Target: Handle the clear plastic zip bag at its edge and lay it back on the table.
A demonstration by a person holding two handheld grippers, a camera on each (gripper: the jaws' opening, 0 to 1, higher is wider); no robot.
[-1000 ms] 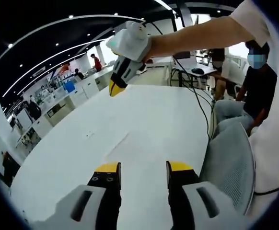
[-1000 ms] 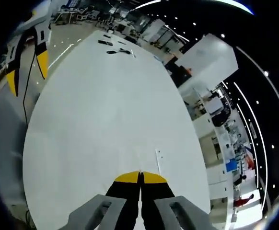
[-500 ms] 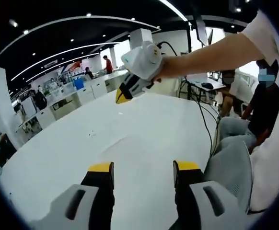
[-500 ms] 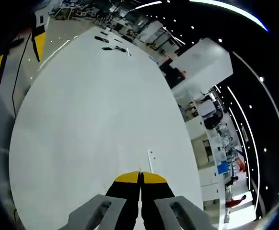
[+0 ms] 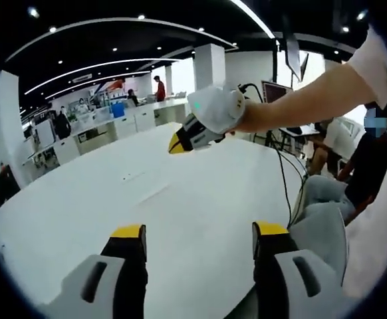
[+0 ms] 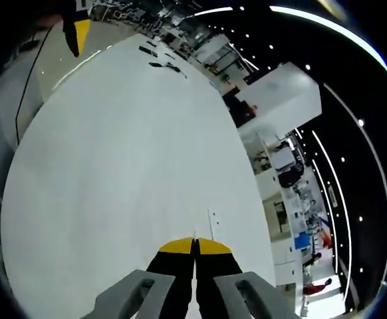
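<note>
- Right gripper (image 6: 194, 242): jaws closed, apparently pinching the clear zip bag (image 6: 211, 224) at its edge, lifted higher than a second ago.
- Left gripper (image 5: 199, 232): jaws wide apart, empty.
- Table (image 5: 200, 193): bag not yet relaid.

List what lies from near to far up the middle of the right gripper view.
right gripper, jaws shut together → thin edge of the clear plastic zip bag just past the tips → bare white table → small dark items at the table's far end.
</note>
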